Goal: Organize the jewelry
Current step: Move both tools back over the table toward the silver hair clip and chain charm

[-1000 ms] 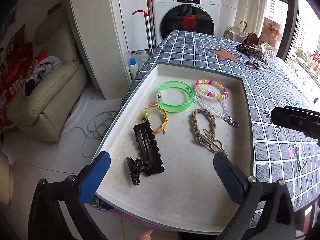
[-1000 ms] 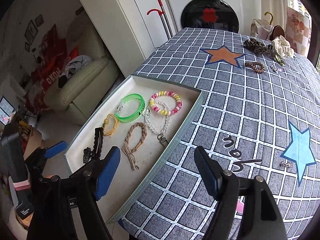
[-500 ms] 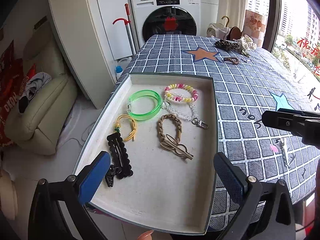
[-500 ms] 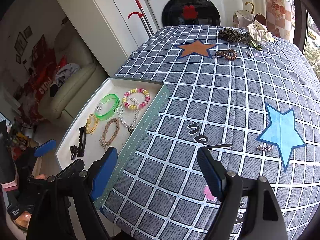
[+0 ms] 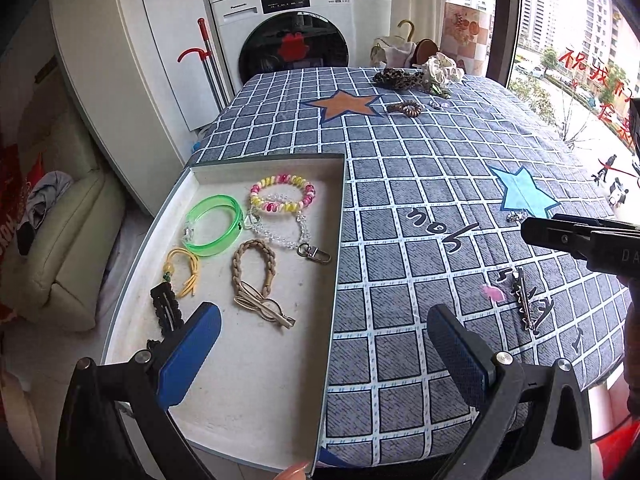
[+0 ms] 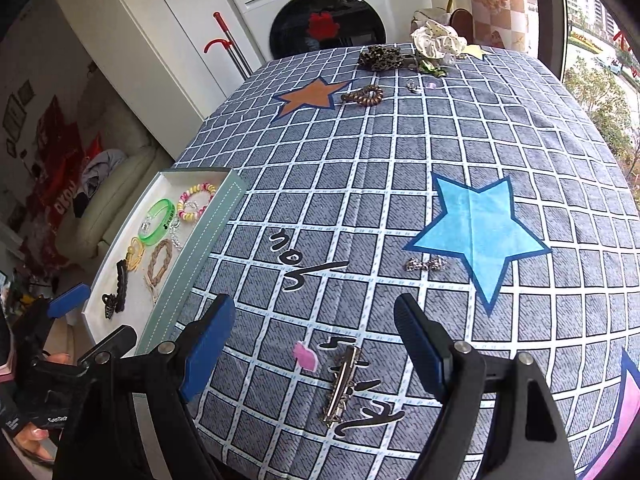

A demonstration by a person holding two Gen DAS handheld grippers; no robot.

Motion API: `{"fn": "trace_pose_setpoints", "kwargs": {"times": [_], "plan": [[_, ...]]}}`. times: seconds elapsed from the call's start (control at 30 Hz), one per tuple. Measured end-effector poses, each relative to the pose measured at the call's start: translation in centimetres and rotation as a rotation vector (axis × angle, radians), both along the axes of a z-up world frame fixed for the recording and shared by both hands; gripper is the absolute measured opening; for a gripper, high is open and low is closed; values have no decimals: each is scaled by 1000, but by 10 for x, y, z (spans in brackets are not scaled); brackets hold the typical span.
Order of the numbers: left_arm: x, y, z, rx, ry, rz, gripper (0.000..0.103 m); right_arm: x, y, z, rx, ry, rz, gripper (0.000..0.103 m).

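A shallow tray (image 5: 339,240) on the checked cloth holds a green bangle (image 5: 214,226), a pink-and-yellow coil bracelet (image 5: 282,200), a braided brown bracelet (image 5: 254,264), a yellow cord (image 5: 182,268) and a black hair clip (image 5: 166,312). My left gripper (image 5: 322,316) hangs open and empty over the tray's right wall. A silver hair clip (image 6: 342,384) lies flat on the cloth. My right gripper (image 6: 314,306) is open above it, and the clip shows between the two blue pads, untouched. The tray (image 6: 208,232) sits left of that gripper.
A small silver chain piece (image 6: 426,264) lies by the blue star. Farther back are a brown coil hair tie (image 6: 362,96), a leopard scrunchie (image 6: 380,58) and a white scrunchie (image 6: 438,42). A washing machine (image 5: 288,24) stands beyond the table, a sofa (image 5: 60,240) to its left.
Both grippers have moved right along the table. The tray has slid toward the left of both views, and the silver hair clip has come in between the right gripper's fingers.
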State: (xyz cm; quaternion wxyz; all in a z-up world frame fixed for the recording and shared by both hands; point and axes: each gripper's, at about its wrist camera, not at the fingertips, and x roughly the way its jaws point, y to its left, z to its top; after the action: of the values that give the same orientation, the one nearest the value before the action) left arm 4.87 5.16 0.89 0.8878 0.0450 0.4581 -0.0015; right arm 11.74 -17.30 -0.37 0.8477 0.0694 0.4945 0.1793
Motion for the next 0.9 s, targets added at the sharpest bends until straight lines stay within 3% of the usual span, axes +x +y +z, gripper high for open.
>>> {"fn": "trace_pose_setpoints", "kwargs": {"times": [0.33, 0.6, 0.9], "plan": [[20, -27, -6, -65, 41, -26, 103, -11, -54, -16, -47, 26, -65, 84], [21, -70, -19, -100, 81, -125, 103, -9, -73, -25, -98, 24, -100, 84], [15, -116, -41, -112, 124, -199, 103, 17, -65, -32, -128, 2, -42, 84]]}}
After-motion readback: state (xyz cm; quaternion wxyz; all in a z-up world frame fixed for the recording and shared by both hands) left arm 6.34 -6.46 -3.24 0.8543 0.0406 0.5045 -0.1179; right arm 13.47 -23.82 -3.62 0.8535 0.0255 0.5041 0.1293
